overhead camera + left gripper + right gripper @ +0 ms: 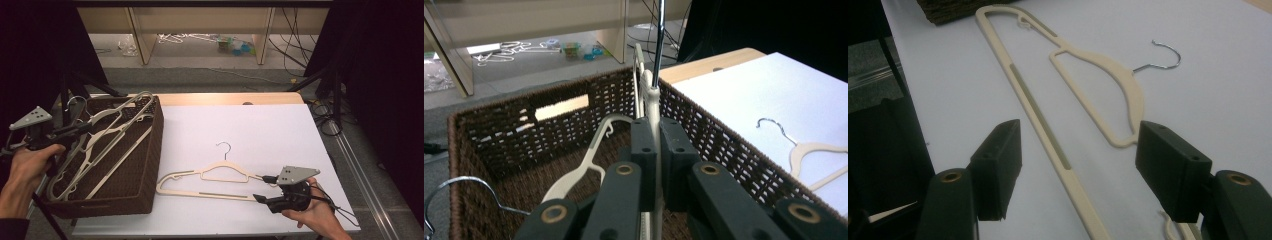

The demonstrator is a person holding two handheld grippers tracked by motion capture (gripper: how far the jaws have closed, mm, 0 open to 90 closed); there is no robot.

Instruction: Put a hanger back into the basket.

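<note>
My left gripper [656, 135] is shut on the neck of a cream plastic hanger [653, 97], whose metal hook rises above the jaws. It hangs over the dark wicker basket [147, 165] at the table's left, where my left gripper [85, 127] sits above several other cream hangers [107, 150]. A second cream hanger [215, 181] with a wire hook lies flat on the white table top. My right gripper [262, 188] is at its right end, open, and its jaws stand on either side of the hanger's long bar [1040, 125] without touching it.
The white sheet [250, 125] covers a wooden table whose far edge [225, 98] shows behind it. Past the table are shelf legs and small clutter on the floor [230, 45]. Cables and a tripod leg [330, 85] stand at the right.
</note>
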